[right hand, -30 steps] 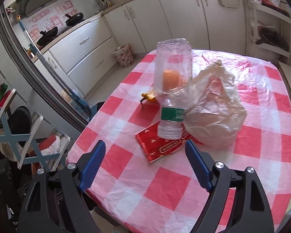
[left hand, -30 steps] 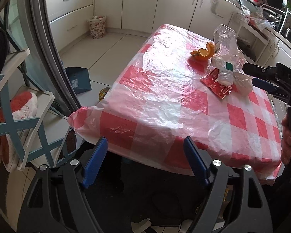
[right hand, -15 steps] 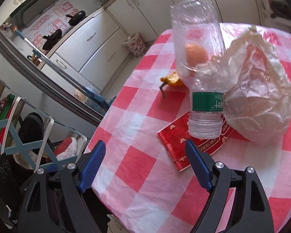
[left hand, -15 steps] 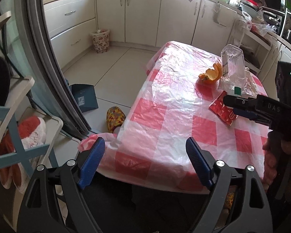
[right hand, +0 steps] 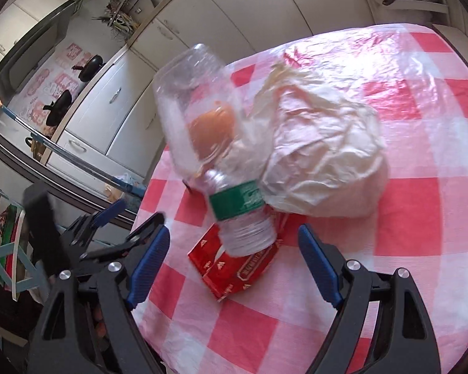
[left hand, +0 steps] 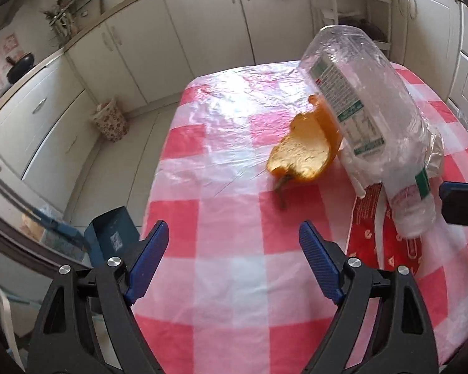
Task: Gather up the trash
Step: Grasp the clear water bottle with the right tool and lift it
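Note:
A clear plastic bottle (left hand: pixel 368 115) with a green label leans neck-down on a red wrapper (left hand: pixel 380 243) on the red-checked table (left hand: pixel 227 268). An orange peel (left hand: pixel 305 152) lies left of the bottle. A crumpled whitish plastic bag (right hand: pixel 324 159) lies against the bottle (right hand: pixel 215 162) above the red wrapper (right hand: pixel 237 271). My left gripper (left hand: pixel 234 258) is open, just short of the peel. My right gripper (right hand: pixel 231 255) is open with the bottle's neck between its fingers, not touching. One right fingertip (left hand: pixel 461 202) shows beside the bottle neck.
White kitchen cabinets (left hand: pixel 159 50) line the far wall. A small floral waste bin (left hand: pixel 110 120) stands on the floor beside them. A blue box (left hand: pixel 112 237) sits on the floor by the table's left edge. The left gripper also shows in the right wrist view (right hand: pixel 109 227).
Both grippers have moved in over the table toward the trash. The left now faces the orange peel closely; the right has closed in on the bottle neck. Both stay open.

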{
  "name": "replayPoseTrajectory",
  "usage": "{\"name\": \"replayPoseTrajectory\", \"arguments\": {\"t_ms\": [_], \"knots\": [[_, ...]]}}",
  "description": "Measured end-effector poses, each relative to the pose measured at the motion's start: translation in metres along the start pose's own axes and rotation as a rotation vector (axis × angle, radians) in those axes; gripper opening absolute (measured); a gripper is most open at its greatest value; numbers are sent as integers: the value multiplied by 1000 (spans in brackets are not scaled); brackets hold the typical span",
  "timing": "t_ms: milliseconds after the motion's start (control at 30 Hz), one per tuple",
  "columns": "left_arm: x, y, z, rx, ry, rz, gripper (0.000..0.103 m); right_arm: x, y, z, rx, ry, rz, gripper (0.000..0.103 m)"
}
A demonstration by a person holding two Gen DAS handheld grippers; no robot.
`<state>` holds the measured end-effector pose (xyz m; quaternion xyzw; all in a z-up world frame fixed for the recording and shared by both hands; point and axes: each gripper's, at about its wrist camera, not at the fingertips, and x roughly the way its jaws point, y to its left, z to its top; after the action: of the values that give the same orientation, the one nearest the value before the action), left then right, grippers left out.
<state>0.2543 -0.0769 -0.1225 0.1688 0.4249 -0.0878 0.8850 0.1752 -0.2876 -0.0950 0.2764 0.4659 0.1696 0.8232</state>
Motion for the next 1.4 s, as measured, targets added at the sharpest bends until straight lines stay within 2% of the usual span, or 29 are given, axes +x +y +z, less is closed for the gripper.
{"name": "replayPoseTrajectory", "arguments": {"t_ms": [100,167,233,333,367,433,467,500,600,700,800,1000,1133,1233,1400], "knots": [[16,-15,14,29,-13,-8,81,-8,-4,-2,-17,-7,-21,81],[25,-22,23,49,-30,29,81,-11,-7,-4,-27,-7,-34,82],[32,-26,29,56,-47,62,77,-13,-10,-6,-27,-7,-40,82],[39,-31,36,64,-53,27,58,-17,-16,-8,-27,-8,-40,82],[41,-33,37,67,-52,0,47,-17,-16,-7,-29,-9,-40,82],[42,-38,38,75,-51,-51,38,-19,-19,-7,-30,-11,-41,83],[42,-41,37,81,-54,-75,22,-20,-20,-7,-30,-12,-40,83],[43,-43,36,88,-41,-103,11,-21,-20,-8,-31,-12,-39,83],[39,-46,32,73,-31,-144,8,-20,-17,-7,-48,-14,-50,83],[32,-31,25,-2,7,-218,6,-21,-10,-5,-81,-23,-66,83],[19,-14,7,-47,33,-246,6,-19,0,-4,-117,-33,-83,83],[-22,2,-38,-72,83,-269,5,-8,36,-14,-295,-36,-132,83],[-33,13,-52,-83,91,-258,5,5,55,-23,-405,-34,-167,86],[-30,19,-58,-102,102,-240,5,14,63,-25,-444,-11,-147,86],[-33,23,-56,-88,73,-237,5,27,72,-31,-487,57,-80,86]]}}
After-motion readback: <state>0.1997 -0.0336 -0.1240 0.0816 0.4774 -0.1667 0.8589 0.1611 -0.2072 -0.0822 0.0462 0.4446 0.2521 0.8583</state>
